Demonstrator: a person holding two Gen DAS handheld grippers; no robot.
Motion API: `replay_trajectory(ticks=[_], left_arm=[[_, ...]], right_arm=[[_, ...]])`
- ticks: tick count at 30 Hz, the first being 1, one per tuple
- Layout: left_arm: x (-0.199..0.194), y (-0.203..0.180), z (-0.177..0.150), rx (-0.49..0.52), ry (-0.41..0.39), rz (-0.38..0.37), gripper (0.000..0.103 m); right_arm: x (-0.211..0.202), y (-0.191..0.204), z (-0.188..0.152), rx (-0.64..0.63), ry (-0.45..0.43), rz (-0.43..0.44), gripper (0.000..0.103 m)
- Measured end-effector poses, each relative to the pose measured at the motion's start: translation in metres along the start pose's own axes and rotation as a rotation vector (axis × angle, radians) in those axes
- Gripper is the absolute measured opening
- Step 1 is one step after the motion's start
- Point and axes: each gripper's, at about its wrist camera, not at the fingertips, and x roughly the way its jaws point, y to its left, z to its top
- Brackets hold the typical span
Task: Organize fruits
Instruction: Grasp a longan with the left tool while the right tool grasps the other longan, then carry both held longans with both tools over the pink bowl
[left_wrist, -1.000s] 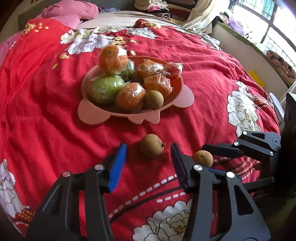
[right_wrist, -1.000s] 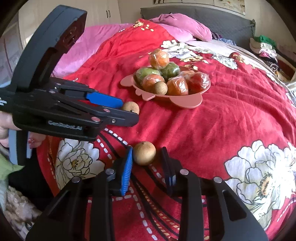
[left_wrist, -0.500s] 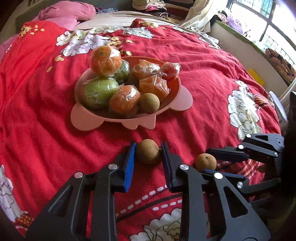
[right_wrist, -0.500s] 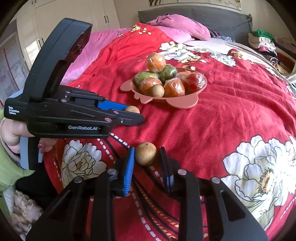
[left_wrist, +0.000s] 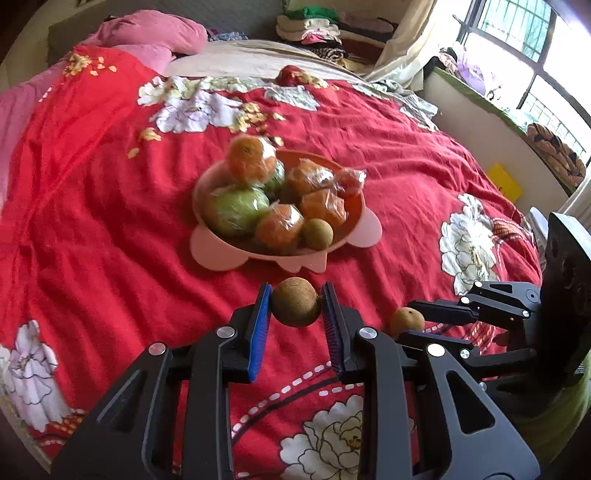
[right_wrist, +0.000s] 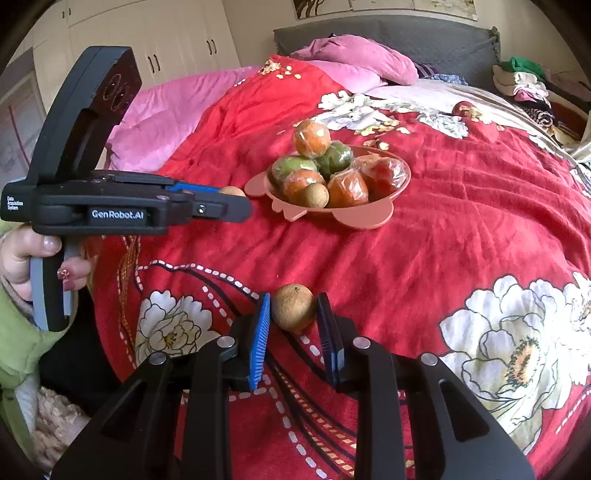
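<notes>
- Round brown longan-like fruit (left_wrist: 295, 307) is pinched in your left gripper (left_wrist: 295, 314) jaws, lifted; the pink scalloped plastic fruit plate (left_wrist: 221, 254) lies straight ahead, just beyond.
- Your right gripper (right_wrist: 294, 314) jaws bracket a second brown fruit (right_wrist: 293, 306) on the red floral bedspread (right_wrist: 461, 240); whether they touch it, you cannot tell.

Daylight enters through the window (left_wrist: 532, 55) to the right of my left tongs, blown out white there. The red bedspread (left_wrist: 92, 221) ahead is evenly lit, shadows soft. The fruit plate (left_wrist: 221, 254) beyond my left tongs is slightly motion-blurred. Both views curve strongly, with dark vignetted corners.
</notes>
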Motion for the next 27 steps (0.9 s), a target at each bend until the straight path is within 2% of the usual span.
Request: replay_trajectory(ticks=[11,27], left_arm=[[-0.010,0.004,0.007,-0.004,-0.024,0.001,0.020],[0.009,0.014,0.029,0.004,-0.024,0.023,0.020]], right_arm=[[-0.015,-0.010,0.015,0.016,-0.049,-0.039,0.024],[-0.022,-0.025,0.055,0.006,-0.108,-0.073,0.024]])
